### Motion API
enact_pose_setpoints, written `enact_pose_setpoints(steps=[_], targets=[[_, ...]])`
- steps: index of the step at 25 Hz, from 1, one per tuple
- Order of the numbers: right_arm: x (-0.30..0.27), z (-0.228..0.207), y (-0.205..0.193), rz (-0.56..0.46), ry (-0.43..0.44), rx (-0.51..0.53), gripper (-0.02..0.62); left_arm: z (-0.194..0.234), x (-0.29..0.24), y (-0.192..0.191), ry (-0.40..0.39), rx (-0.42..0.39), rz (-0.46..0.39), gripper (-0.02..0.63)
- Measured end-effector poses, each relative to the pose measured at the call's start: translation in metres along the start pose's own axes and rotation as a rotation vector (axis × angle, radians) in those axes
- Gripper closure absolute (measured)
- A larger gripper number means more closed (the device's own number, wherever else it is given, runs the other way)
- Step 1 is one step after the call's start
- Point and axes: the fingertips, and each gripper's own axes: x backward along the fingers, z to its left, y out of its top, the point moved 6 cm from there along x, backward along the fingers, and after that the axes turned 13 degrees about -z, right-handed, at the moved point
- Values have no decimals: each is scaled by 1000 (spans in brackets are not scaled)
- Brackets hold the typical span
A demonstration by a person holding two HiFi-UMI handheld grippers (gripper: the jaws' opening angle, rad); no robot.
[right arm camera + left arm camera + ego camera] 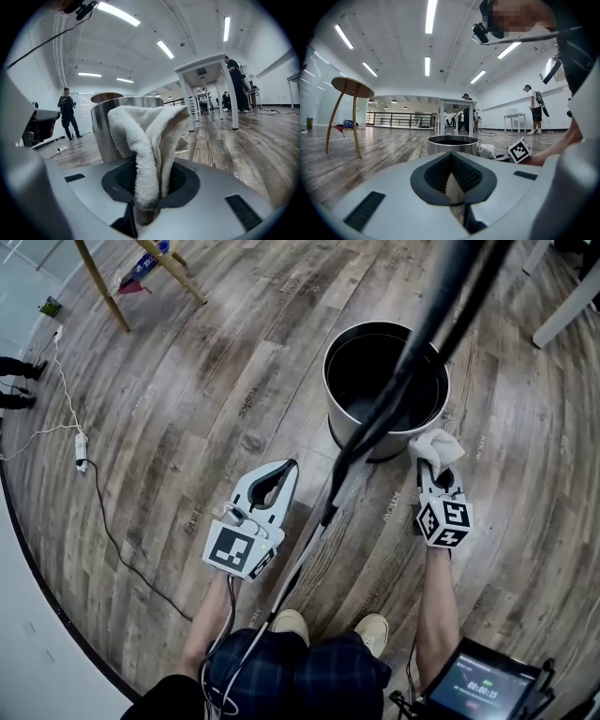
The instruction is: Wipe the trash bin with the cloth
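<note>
The trash bin point(330, 381) stands upright on the wooden floor point(187, 381) just ahead of me. It is a round metal can with an open top and a dark inside. In the head view a thick black cable point(394, 395) hangs across it from above and hides part of the rim.

My right gripper point(440, 470) is clamped on the cloth point(433, 443). In the right gripper view the white towelling is pinched deep between the two jaws. It bunches upward in a thick fold that covers much of the bin's wall behind it. From above, the cloth sits at the near right side of the bin, just below the rim and against the outer wall. I cannot tell whether it actually presses on the metal.

My left gripper point(290, 468) hangs over the floor to the left of the bin and apart from it. Its jaws are together at the tips with nothing between them. In the left gripper view only floor shows through the gap lower down, and the bin, the cloth and the right gripper's marker cube lie beyond.

Two light shoes point(291, 624) point toward the bin below the grippers. Far to the left a power strip point(81, 452) lies on the floor. The legs of a round wooden table point(98, 282) stand at the top left, well apart from the bin.
</note>
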Motion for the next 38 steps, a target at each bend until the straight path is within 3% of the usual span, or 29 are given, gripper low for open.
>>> enact_pose_setpoints(steps=[10,17,28,38], targets=[[32,13,-8,-25,10,6,506,0,-4,-9,0,6,17,609],[59,71,-29,9,146,58,506,5,-9,-17,5,13,28,609],[19,171,-40,18,375,13,506,14,-9,-22,18,4,38,609],[-29,189,-64,61,376,39,506,21,-2,-29,39,14,43,609]])
